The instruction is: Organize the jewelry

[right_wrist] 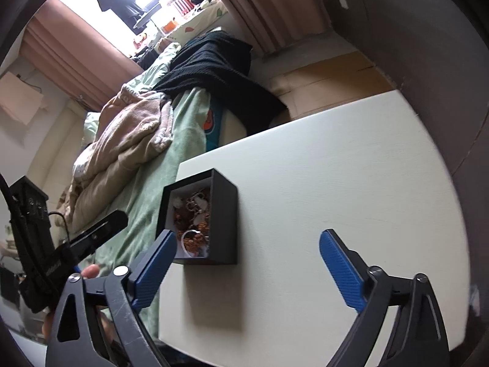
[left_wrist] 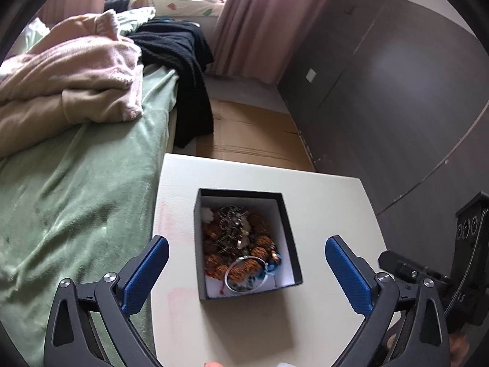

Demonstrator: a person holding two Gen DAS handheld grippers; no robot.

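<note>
A black open box (left_wrist: 290, 229) with a white lining stands on a small white table (left_wrist: 330, 202). It holds a heap of jewelry (left_wrist: 241, 241): brown-orange beads, dark chains, pale pieces and a silver bangle (left_wrist: 244, 275) at the near end. My left gripper (left_wrist: 247, 270) is open and empty, its jaws spread wide above the box's near end. In the right wrist view the box (right_wrist: 224, 223) sits at the table's left edge. My right gripper (right_wrist: 247, 263) is open and empty, to the right of the box above the table (right_wrist: 351, 183).
A bed with a green sheet (left_wrist: 85, 183) lies against the table's left side, with a pink blanket (left_wrist: 73, 79) and a black garment (left_wrist: 183, 70) on it. A dark wardrobe (left_wrist: 397, 91) stands to the right. Cardboard (left_wrist: 253, 134) lies on the floor beyond the table.
</note>
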